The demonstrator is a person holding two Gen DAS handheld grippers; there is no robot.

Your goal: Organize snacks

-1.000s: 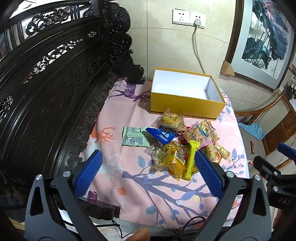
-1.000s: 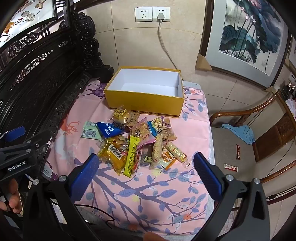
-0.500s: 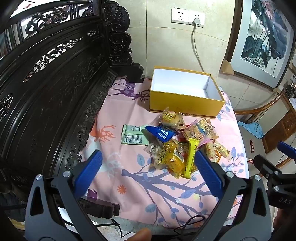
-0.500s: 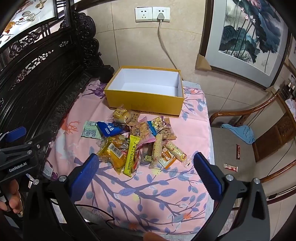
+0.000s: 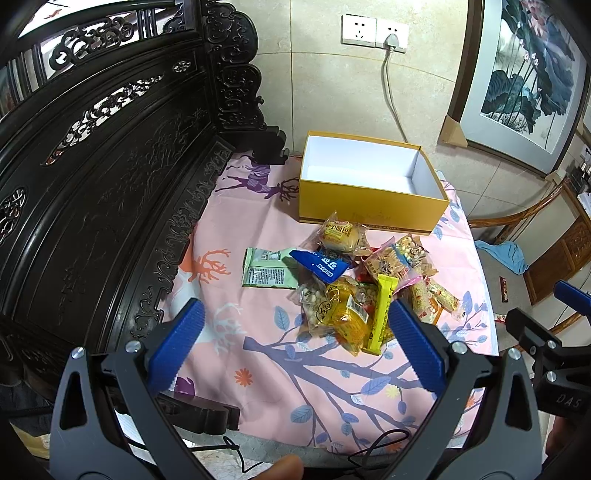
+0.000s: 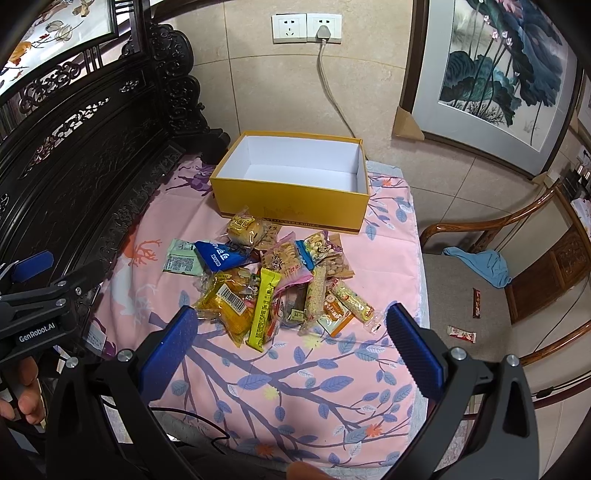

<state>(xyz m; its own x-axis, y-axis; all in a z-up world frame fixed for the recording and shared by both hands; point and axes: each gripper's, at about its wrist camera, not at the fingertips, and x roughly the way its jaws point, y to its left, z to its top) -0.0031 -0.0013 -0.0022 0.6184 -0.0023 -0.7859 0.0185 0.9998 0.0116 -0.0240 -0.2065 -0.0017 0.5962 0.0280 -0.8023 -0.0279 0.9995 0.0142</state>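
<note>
Snack pile (image 6: 280,284) loose on the pink cloth (image 6: 303,373), in front of the empty yellow box (image 6: 295,206).

My left gripper (image 5: 295,347) and right gripper (image 6: 288,343) both hover over the cloth's near side, jaws spread wide, holding nothing; a green packet (image 5: 267,267) lies at the pile's left edge.

I see a beige tiled wall (image 6: 258,85) with a double socket (image 6: 306,27), one cable (image 6: 332,96) plugged in. A dark carved wooden backrest (image 5: 110,155) rises left; a framed lotus painting (image 6: 498,81) leans right, beside a wooden armchair (image 6: 517,236) holding blue cloth (image 6: 480,264).
</note>
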